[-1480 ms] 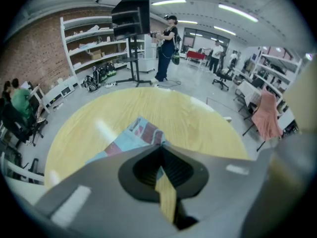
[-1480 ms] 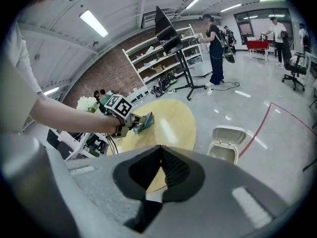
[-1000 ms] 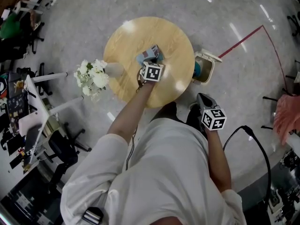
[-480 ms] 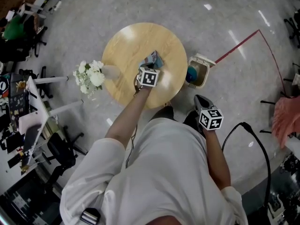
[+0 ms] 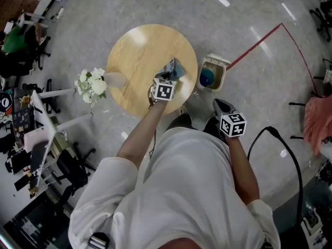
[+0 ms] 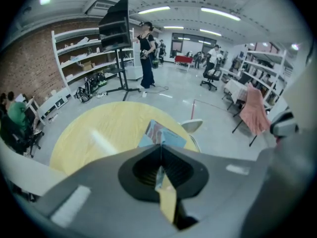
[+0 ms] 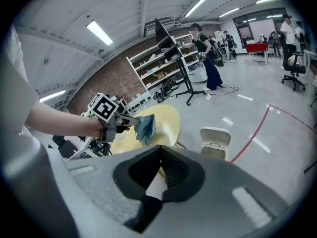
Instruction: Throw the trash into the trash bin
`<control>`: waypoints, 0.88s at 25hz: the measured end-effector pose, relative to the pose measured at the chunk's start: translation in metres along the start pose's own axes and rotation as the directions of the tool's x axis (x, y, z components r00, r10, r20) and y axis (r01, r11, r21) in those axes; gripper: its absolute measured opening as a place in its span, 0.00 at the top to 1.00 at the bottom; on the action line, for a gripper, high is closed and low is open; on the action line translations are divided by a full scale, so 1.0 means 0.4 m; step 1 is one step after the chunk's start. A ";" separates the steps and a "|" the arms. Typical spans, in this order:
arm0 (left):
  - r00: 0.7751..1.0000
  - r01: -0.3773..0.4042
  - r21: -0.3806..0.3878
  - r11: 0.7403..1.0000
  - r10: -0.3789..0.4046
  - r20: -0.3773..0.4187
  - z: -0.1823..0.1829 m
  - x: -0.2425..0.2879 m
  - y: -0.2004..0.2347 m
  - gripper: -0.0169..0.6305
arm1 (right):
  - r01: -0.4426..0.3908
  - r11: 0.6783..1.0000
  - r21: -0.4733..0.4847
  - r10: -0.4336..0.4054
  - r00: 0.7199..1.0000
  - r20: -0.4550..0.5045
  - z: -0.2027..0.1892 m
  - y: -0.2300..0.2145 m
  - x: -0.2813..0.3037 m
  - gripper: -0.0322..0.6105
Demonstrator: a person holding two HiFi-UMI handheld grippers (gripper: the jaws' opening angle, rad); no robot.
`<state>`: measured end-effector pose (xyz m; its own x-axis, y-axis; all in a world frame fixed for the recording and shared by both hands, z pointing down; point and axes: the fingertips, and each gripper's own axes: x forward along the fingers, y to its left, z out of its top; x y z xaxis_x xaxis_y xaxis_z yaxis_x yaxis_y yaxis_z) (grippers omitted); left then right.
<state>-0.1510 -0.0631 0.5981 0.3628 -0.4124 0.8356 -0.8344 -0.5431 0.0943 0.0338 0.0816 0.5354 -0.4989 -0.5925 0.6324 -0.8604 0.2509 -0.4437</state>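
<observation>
Off the counter [image 5: 132,51] and closer to the open bin [image 5: 211,74]: my left tool [image 5: 169,78], clamped on the trash [image 5: 174,68], has lifted it binward, still short. My right tool [image 5: 218,106] hangs empty, jaws together.

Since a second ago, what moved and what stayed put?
The left gripper carried the blue wrapper across the round table toward the edge nearest the trash bin, holding it clear of the tabletop. Nothing was grabbed or let go: its jaws stay shut on the wrapper. The right gripper stays shut and empty by the person's side. The bin stays open, and the flowers stay beside the table.
</observation>
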 end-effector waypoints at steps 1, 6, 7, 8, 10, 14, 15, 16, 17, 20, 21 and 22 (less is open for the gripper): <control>1.000 0.004 0.006 1.000 -0.004 0.007 0.004 0.000 -0.015 0.97 | 0.000 1.000 0.001 0.000 1.000 -0.002 -0.004 -0.006 -0.008 0.95; 0.999 0.018 0.028 0.999 -0.019 0.044 0.026 0.004 -0.075 0.97 | -0.004 1.000 0.009 0.004 1.000 -0.011 -0.023 -0.033 -0.038 0.95; 0.998 0.024 0.031 0.999 -0.025 0.053 0.037 0.000 -0.091 0.97 | -0.004 1.000 0.010 0.004 1.000 -0.013 -0.028 -0.041 -0.043 0.95; 0.998 0.032 0.033 0.999 -0.033 0.056 0.047 -0.004 -0.110 0.97 | -0.003 1.000 0.011 0.003 1.000 -0.014 -0.030 -0.049 -0.049 0.95; 0.997 0.049 0.043 0.998 -0.051 0.056 0.068 -0.011 -0.149 0.97 | -0.003 1.000 0.017 0.003 1.000 -0.014 -0.032 -0.066 -0.057 0.95; 0.994 0.071 0.076 0.995 -0.077 0.080 0.098 0.000 -0.211 0.97 | -0.002 0.999 0.033 0.002 1.000 -0.012 -0.041 -0.093 -0.067 0.95; 0.993 0.077 0.082 0.994 -0.084 0.082 0.103 0.003 -0.225 0.97 | -0.001 0.999 0.036 0.002 1.000 -0.012 -0.044 -0.100 -0.068 0.95; 0.993 0.085 0.083 0.993 -0.091 0.073 0.104 0.006 -0.240 0.97 | 0.000 0.999 0.039 0.001 1.000 -0.011 -0.045 -0.108 -0.070 0.95; 0.993 0.093 0.084 0.992 -0.098 0.065 0.104 0.010 -0.255 0.97 | 0.001 0.999 0.041 0.000 1.000 -0.010 -0.045 -0.116 -0.072 0.95; 0.991 0.109 0.102 0.989 -0.116 0.062 0.117 0.018 -0.293 0.97 | 0.006 0.999 0.047 -0.005 1.000 -0.007 -0.047 -0.137 -0.078 0.95; 0.991 0.115 0.104 0.988 -0.122 0.056 0.117 0.020 -0.304 0.97 | 0.007 0.999 0.049 -0.007 1.000 -0.006 -0.047 -0.143 -0.081 0.95; 0.991 0.121 0.103 0.987 -0.127 0.046 0.114 0.022 -0.314 0.97 | 0.009 0.999 0.051 -0.008 1.000 -0.004 -0.047 -0.148 -0.084 0.95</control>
<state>-0.0242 -0.0319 0.5689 0.4842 -0.3735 0.7912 -0.7369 -0.6616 0.1386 0.0997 0.1009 0.5526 -0.4921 -0.5918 0.6385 -0.8581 0.2064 -0.4701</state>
